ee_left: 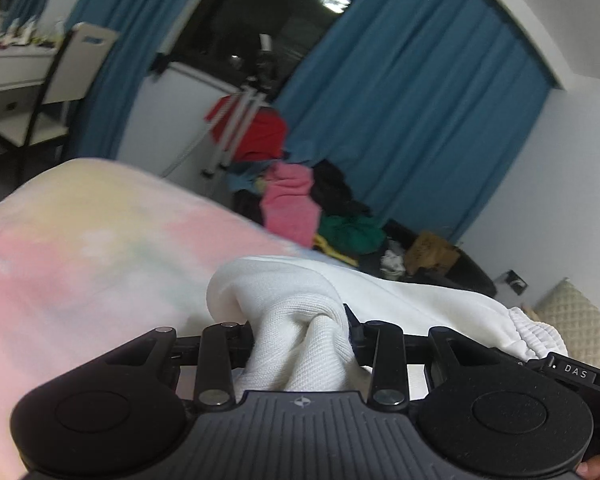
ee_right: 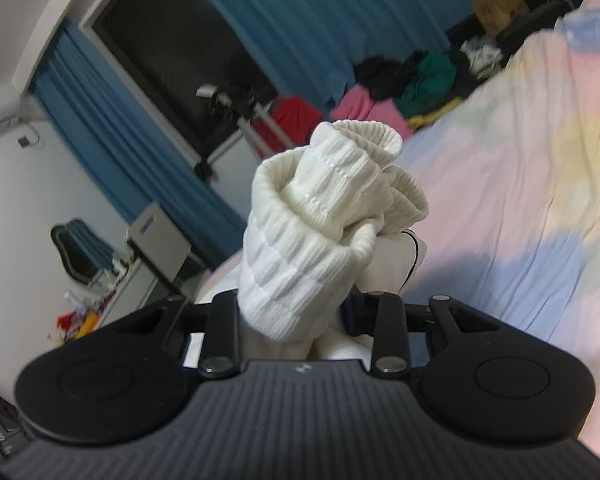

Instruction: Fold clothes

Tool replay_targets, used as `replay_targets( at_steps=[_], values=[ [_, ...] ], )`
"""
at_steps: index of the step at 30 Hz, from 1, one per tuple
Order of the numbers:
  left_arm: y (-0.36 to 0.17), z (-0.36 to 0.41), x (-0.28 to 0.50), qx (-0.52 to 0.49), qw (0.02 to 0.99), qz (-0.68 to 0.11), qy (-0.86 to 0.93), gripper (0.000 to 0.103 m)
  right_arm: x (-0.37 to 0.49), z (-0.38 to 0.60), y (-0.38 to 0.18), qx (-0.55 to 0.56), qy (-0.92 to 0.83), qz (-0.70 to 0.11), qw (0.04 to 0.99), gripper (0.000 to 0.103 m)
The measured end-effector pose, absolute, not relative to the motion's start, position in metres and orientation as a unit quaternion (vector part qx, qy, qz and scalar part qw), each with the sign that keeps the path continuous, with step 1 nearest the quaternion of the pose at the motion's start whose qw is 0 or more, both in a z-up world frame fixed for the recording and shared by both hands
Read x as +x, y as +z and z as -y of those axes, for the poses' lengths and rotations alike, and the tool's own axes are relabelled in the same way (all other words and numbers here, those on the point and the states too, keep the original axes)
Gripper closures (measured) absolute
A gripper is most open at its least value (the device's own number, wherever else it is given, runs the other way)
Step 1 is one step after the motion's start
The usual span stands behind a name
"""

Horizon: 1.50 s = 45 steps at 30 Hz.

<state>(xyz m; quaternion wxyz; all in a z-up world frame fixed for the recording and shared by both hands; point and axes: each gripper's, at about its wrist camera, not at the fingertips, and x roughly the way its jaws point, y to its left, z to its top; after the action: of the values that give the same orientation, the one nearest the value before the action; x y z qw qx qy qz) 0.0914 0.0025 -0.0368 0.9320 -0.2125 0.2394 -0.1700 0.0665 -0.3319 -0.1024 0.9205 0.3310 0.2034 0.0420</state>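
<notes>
The white garment (ee_left: 300, 312) is caught in both grippers and lifted over the pastel bedspread (ee_left: 80, 240). In the left wrist view the left gripper (ee_left: 304, 332) is clamped on a bunched fold of plain knit cloth, which fills the gap between the fingers and spills back toward the gripper body. From there the cloth runs off to the right of the fingers, ending in a ribbed edge (ee_left: 536, 332) just past the right finger. In the right wrist view the right gripper (ee_right: 296, 312) is clamped on a ribbed cuff or hem (ee_right: 324, 208); the ribbed part stands up in a rolled bundle ahead of the fingers and hides their tips. A thin dark cord (ee_right: 414, 256) hangs just to the right of that bundle. Beyond the fingers in both views lie a heap of coloured clothes (ee_left: 300, 204), blue curtains (ee_left: 420, 100) and a dark window (ee_left: 268, 12). The bedspread lies to the right of the right gripper's fingers and to the left of the left's.
</notes>
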Motion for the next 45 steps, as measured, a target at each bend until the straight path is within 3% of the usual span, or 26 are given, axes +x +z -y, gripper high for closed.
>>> replay_targets(
  at_steps=[12,21,28,37,45],
  values=[
    [-0.003,0.201,0.185,-0.199,0.914,-0.246,-0.254,0.065,0.085,0.495,-0.049,0.333,-0.035,-0.180,0.925,0.067],
    [-0.048,0.318,0.263,-0.165,0.907,-0.264,-0.284,0.065,0.119,0.578,-0.090,0.342,-0.094,-0.141,0.924,0.067],
    [-0.113,0.353,0.301,-0.100,0.912,-0.261,-0.299,0.065,0.143,0.598,-0.167,0.369,-0.133,-0.107,0.914,0.067],
    [-0.222,0.338,0.303,-0.027,0.909,-0.292,-0.297,0.064,0.148,0.560,-0.263,0.325,-0.180,-0.159,0.915,0.067],
    [-0.240,0.340,0.275,0.021,0.912,-0.295,-0.284,0.042,0.130,0.548,-0.290,0.330,-0.200,-0.229,0.893,0.054]
  ],
)
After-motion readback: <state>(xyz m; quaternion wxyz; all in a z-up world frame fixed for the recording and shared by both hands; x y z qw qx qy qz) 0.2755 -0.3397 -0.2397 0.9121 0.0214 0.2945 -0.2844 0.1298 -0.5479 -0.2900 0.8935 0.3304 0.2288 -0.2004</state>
